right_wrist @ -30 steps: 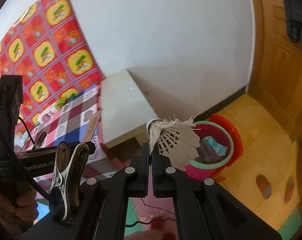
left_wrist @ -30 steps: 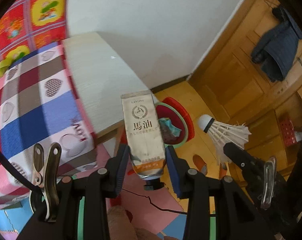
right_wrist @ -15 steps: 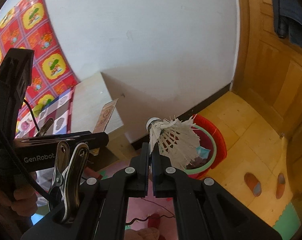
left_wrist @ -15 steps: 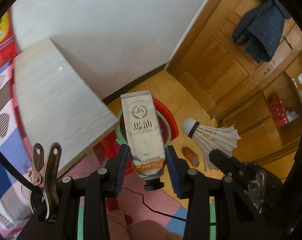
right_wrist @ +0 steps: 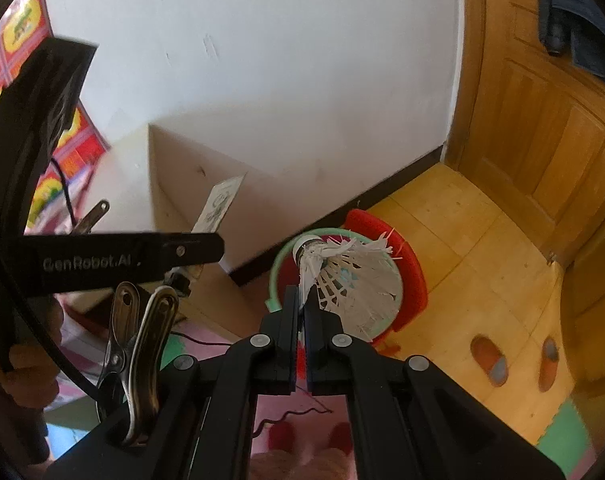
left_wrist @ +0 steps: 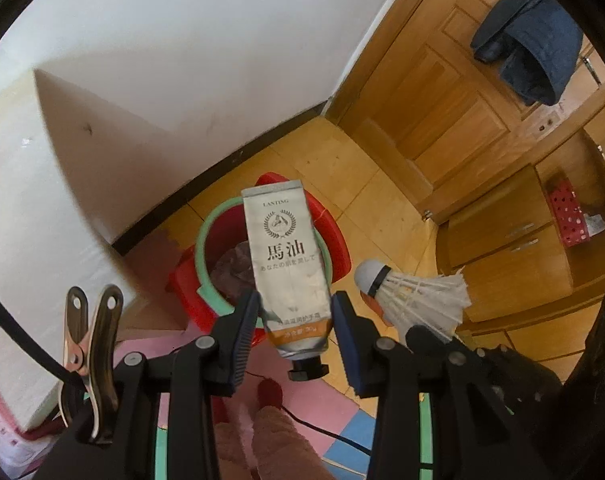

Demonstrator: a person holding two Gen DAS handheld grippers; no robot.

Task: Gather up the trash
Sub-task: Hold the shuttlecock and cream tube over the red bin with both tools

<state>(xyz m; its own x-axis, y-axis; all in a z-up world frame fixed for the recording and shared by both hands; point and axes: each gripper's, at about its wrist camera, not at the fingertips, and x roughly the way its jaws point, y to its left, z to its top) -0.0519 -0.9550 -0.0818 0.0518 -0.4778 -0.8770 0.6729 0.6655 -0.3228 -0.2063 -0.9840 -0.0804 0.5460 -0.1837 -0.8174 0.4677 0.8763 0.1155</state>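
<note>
While the left gripper (left_wrist: 294, 316) clamps the tube (left_wrist: 288, 268) and the right gripper (right_wrist: 301, 304) pinches the shuttlecock (right_wrist: 342, 276) above the bin (left_wrist: 200, 248), at twelve o'clock, early release risks the floor.

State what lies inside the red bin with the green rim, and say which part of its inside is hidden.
Inside the red bin, dark crumpled material shows on the left, and the right wrist view hints at something pale blue. The cream tube and shuttlecock cover the rest, so it cannot be judged.
</note>
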